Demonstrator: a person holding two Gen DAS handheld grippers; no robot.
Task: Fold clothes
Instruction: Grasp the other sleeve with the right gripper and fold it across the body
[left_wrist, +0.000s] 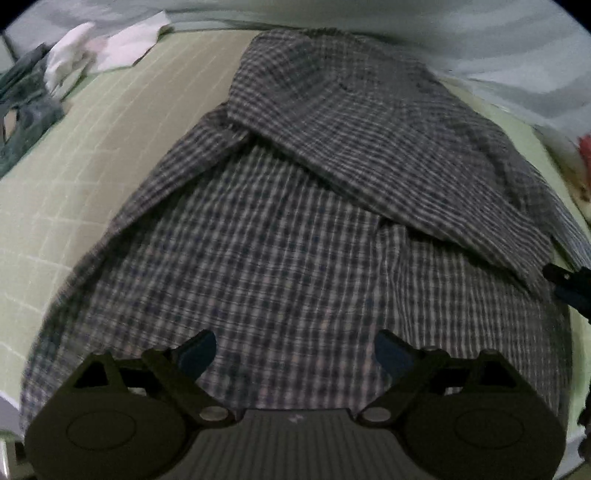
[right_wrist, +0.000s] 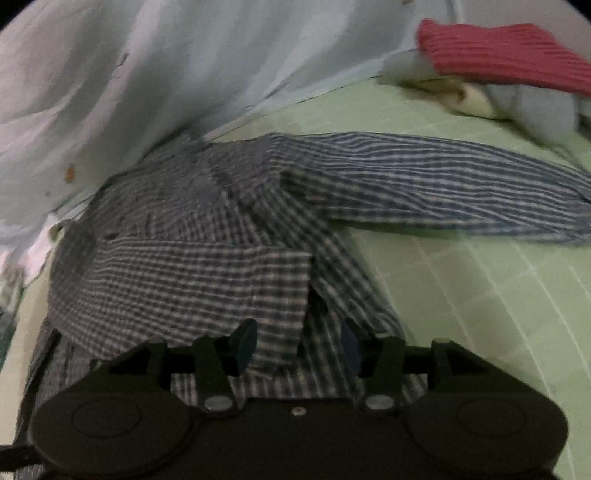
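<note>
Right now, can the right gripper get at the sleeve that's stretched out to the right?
Probably yes. The right gripper is open over the plaid shirt, and the sleeve lies flat on the green mat ahead to its right, with nothing between them. The pile under the red cloth sits beyond it.

No readable text, labels, brands, numbers or signs in either view. The plaid shirt (left_wrist: 295, 229) shows only its check pattern, the green mat (right_wrist: 480, 295) only plain white grid lines, and the red knit cloth (right_wrist: 506, 51) carries no tag that can be made out. Both frames are blurred.
</note>
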